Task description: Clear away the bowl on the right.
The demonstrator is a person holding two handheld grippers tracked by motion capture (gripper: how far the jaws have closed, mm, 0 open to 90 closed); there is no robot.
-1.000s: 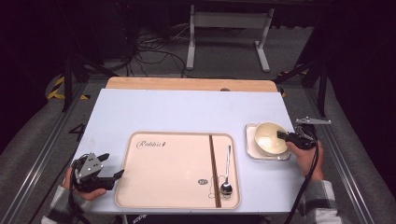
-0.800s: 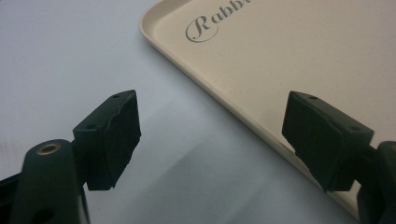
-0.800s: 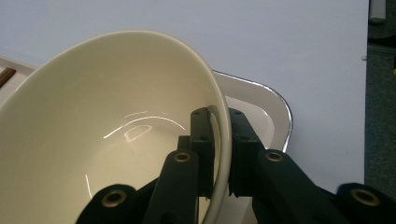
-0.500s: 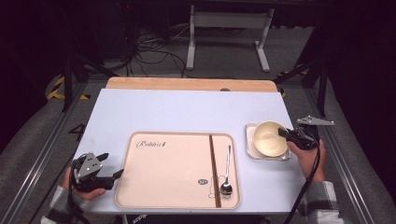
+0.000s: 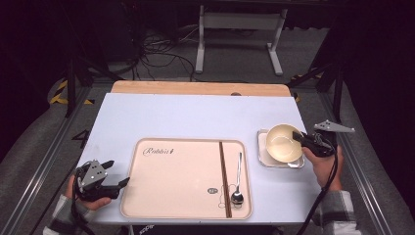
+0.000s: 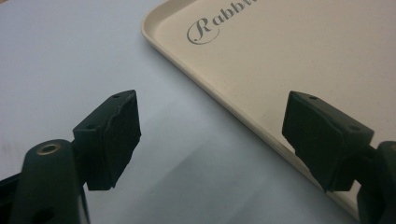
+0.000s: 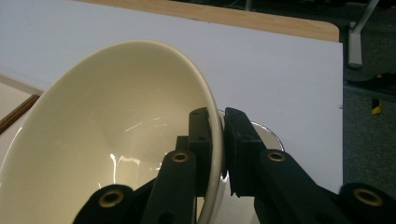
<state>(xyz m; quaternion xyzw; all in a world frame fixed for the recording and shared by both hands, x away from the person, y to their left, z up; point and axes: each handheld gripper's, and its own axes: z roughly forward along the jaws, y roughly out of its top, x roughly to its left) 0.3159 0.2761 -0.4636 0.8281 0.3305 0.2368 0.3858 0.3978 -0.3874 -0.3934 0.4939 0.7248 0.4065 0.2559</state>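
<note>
Jaws of the right gripper point(image 7: 217, 140) pinch the rim of one cream ceramic bowl point(image 7: 112, 140), tilted above one small metal tray point(image 5: 263, 152); the left gripper point(image 6: 210, 140) gapes wide beside one beige serving tray point(image 6: 303, 60) carrying one steel spoon point(image 5: 238, 181).

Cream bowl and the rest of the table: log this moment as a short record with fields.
held item: cream bowl, clamped by its rim, one jaw inside and one outside, tilted
holder: right gripper, shut on the rim
under the bowl: small square metal tray at the table's right
left gripper: open, nothing between the jaws, at the serving tray's near-left corner
serving tray: beige, with a printed word in script
on the serving tray: spoon and dark chopsticks, side by side at its right
surface: white table top
</note>
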